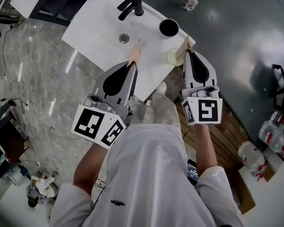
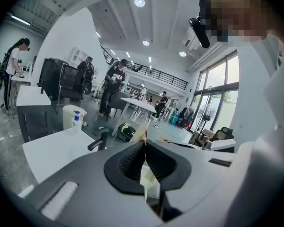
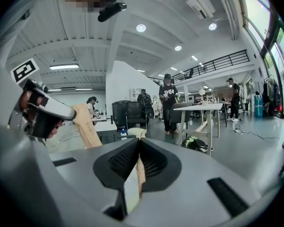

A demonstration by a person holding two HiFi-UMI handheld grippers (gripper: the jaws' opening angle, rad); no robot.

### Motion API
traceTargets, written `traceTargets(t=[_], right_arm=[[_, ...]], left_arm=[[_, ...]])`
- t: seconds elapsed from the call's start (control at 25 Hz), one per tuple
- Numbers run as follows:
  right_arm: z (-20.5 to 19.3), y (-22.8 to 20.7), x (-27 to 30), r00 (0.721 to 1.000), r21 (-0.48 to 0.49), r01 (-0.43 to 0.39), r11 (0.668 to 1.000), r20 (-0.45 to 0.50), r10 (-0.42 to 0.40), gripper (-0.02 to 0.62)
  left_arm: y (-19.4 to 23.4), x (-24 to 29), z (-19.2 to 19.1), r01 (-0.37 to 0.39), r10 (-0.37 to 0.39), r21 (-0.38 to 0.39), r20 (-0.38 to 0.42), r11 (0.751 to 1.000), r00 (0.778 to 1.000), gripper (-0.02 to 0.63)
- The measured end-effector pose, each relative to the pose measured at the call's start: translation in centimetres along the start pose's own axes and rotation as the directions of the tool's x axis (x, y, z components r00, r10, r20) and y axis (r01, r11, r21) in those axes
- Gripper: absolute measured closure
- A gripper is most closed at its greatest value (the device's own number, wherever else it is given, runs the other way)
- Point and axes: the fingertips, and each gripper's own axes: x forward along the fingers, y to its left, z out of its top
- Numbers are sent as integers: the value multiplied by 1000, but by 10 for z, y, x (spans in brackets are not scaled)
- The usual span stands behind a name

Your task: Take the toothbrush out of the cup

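A black cup (image 1: 169, 27) stands on the white washbasin counter (image 1: 94, 30), right of the black tap (image 1: 131, 4). A pale yellowish round cup (image 1: 173, 57) sits at the counter's near right edge. No toothbrush shows in any view. My left gripper (image 1: 137, 51) hovers over the counter's near edge, just short of the drain (image 1: 124, 38), its tan fingertips (image 2: 141, 134) pressed together. My right gripper (image 1: 186, 45) is beside the pale cup, a little nearer than the black cup, with its tan fingertips (image 3: 138, 167) likewise together. Nothing shows between either pair of jaws.
The counter is small and slanted in the head view, with floor all round it. A spray bottle (image 2: 75, 121) stands on a table behind. Several people stand and sit far back in the hall. A wooden floor panel (image 1: 229, 136) lies to the right.
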Motion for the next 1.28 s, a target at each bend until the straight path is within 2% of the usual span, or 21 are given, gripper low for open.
traceTargets(t=[0.32,0.68,0.92,1.28], right_arm=[[-37,-2,6,999,-18,5,1000,-41,-6,588],[-70,11,14,995,-27,-29,999,-96,27,586],[-77,24,14,992,-32,-69,997,-111,65,586],[-74,28,11,990,-11,-80,997,-115,78,584]], left_arm=[[3,7,-14,-9,8,-6,-24,1000,1000,598],[8,9,-27,-20,19,-12,-47,1000,999,598],[8,5,-30,-27,27,-9,-51,1000,998,598],[5,-3,-30,-28,28,-7,-41,1000,999,598]])
